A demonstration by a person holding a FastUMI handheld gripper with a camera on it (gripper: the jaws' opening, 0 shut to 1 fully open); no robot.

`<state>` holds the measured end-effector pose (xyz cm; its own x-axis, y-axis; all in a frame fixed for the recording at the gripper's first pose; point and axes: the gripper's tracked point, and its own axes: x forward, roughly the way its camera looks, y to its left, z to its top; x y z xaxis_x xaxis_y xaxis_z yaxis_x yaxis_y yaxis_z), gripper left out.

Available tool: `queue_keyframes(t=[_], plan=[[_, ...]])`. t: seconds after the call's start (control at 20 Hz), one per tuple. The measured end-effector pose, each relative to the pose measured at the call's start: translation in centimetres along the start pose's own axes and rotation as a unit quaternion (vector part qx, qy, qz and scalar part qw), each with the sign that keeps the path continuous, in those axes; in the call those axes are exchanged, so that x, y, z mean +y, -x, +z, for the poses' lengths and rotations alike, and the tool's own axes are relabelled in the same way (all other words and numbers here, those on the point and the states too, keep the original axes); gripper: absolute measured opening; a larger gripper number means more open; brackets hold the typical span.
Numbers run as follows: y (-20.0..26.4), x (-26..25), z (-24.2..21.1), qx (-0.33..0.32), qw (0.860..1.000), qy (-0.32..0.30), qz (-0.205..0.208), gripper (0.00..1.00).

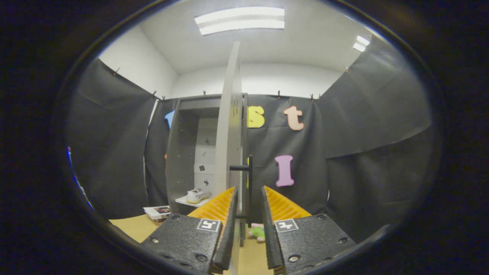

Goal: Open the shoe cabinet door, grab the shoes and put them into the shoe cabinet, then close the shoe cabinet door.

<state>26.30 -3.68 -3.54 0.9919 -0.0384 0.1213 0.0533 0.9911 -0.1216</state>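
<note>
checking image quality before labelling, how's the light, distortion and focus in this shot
Gripper view: a ceiling light panel lights the room evenly, without glare; fisheye bends the walls and the cabinet door seen edge-on; the shoe inside the shoe cabinet is small but sharp; the gripper, fingers apart astride the door edge and its handle, looks slightly soft.

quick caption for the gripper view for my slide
Gripper with fingers around the black handle of the open cabinet door; a shoe sits on the shelf inside.
</note>
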Motion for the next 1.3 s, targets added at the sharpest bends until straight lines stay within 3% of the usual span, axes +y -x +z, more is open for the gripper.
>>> queue_keyframes(t=[0.35, 0.55, 0.75, 1.1, 1.3], plan=[[1.5, 1.1, -0.2, 0.008, 1.000, 0.004, -0.007, 0.77], [1.6, 3.2, -1.0, 0.016, 1.000, -0.003, 0.020, 0.98], [2.0, 4.3, -2.6, 0.044, 0.999, -0.013, 0.003, 1.00], [1.1, 8.1, -8.1, 0.111, 0.993, -0.029, 0.040, 1.00], [0.8, 9.4, -12.7, 0.160, 0.986, -0.044, 0.031, 1.00]])
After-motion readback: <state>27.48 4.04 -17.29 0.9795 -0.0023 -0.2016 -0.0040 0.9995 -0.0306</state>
